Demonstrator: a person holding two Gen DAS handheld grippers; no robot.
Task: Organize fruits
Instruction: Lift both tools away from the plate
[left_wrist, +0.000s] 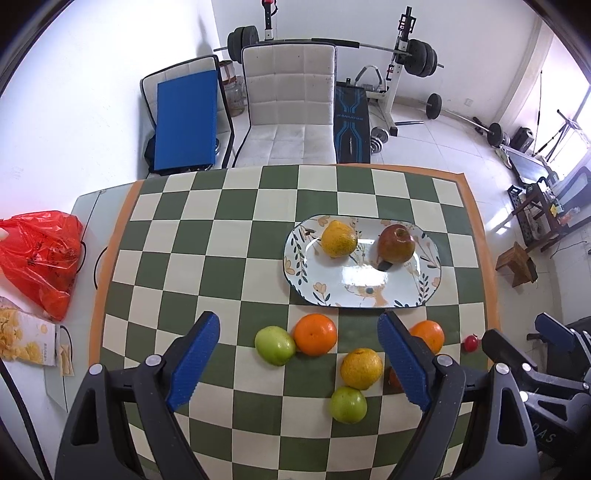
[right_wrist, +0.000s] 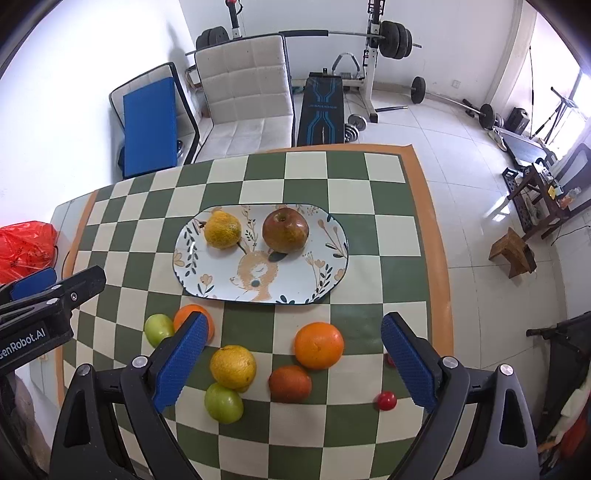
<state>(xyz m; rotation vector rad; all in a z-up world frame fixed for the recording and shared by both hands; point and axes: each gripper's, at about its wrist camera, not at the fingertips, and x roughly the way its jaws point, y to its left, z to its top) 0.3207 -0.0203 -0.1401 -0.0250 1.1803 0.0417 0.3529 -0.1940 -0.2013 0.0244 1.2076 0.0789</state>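
Note:
A floral plate (left_wrist: 424, 291) (right_wrist: 317, 288) holds a yellow citrus (left_wrist: 338, 238) (right_wrist: 222, 231) and a red apple (left_wrist: 396, 243) (right_wrist: 285, 230). In front of it on the checkered cloth lie loose fruits: an orange (left_wrist: 316, 334), a green apple (left_wrist: 275, 345), a yellow citrus (left_wrist: 361, 368) (right_wrist: 232, 366), a second green apple (left_wrist: 348, 404) (right_wrist: 223, 402), another orange (right_wrist: 318, 345), a dark orange fruit (right_wrist: 290, 383) and small red fruits (right_wrist: 386, 400). My left gripper (left_wrist: 299, 360) is open above the loose fruits. My right gripper (right_wrist: 293, 363) is open above them too. Both are empty.
A red plastic bag (left_wrist: 40, 254) and a snack packet (left_wrist: 26, 339) lie at the table's left. A white chair (left_wrist: 291, 107) stands behind the table, with gym equipment (left_wrist: 402, 55) beyond. The table's right edge (left_wrist: 484, 258) drops to the floor.

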